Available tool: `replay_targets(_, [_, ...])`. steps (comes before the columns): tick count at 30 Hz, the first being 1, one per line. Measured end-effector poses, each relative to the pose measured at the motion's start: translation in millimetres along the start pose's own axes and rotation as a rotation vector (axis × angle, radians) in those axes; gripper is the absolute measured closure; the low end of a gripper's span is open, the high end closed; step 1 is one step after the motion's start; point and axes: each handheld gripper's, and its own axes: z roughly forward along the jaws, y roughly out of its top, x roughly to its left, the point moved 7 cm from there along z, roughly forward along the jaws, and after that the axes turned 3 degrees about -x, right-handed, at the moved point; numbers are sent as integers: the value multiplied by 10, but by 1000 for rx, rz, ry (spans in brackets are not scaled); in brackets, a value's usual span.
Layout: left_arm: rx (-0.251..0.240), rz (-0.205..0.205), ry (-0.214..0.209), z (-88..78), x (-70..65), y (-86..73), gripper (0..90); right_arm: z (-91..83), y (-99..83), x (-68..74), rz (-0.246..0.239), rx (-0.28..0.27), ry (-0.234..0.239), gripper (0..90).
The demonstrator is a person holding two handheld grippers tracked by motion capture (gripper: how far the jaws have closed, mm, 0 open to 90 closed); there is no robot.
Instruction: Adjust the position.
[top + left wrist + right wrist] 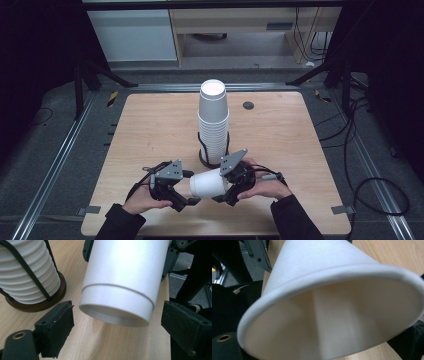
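One paper cup (209,184) sideways in right gripper (223,194), facing left gripper (192,201).

Cup blocking the right gripper's own view

The paper cup (332,305) is hiding the right gripper's jaws; its rim is running off the frame at 6 o'clock, blurring up close.

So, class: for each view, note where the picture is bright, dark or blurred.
High view: the table is lit and the surroundings are dark. Left gripper view: the single cup has a bright sheen, and its base edge is sharp. Right gripper view: the cup's rim is so close that it blurs.
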Motion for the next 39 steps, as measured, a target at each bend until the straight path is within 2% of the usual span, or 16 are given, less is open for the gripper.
replay_targets(6, [35,21,-12,79,-31,-32,135,79,38,29,-2,14,16,82])
replay_targets(11, [42,25,-7,102,-30,-42,166,148,48,58,-7,32,26,81])
replay_targets(22, [59,62,-27,97,-49,-62,220,147,57,81,-6,22,56,79])
replay_targets(27, [51,51,-42,91,-53,-61,225,138,63,86,-10,1,61,69])
replay_targets(33, [47,43,-35,64,-24,-66,226,116,78,69,-5,-14,50,44])
replay_targets(37, [26,19,-19,11,18,-66,226,38,101,34,4,-45,32,36])
replay_targets(39, [16,11,-8,-27,50,-69,226,-34,126,4,16,-80,18,36])
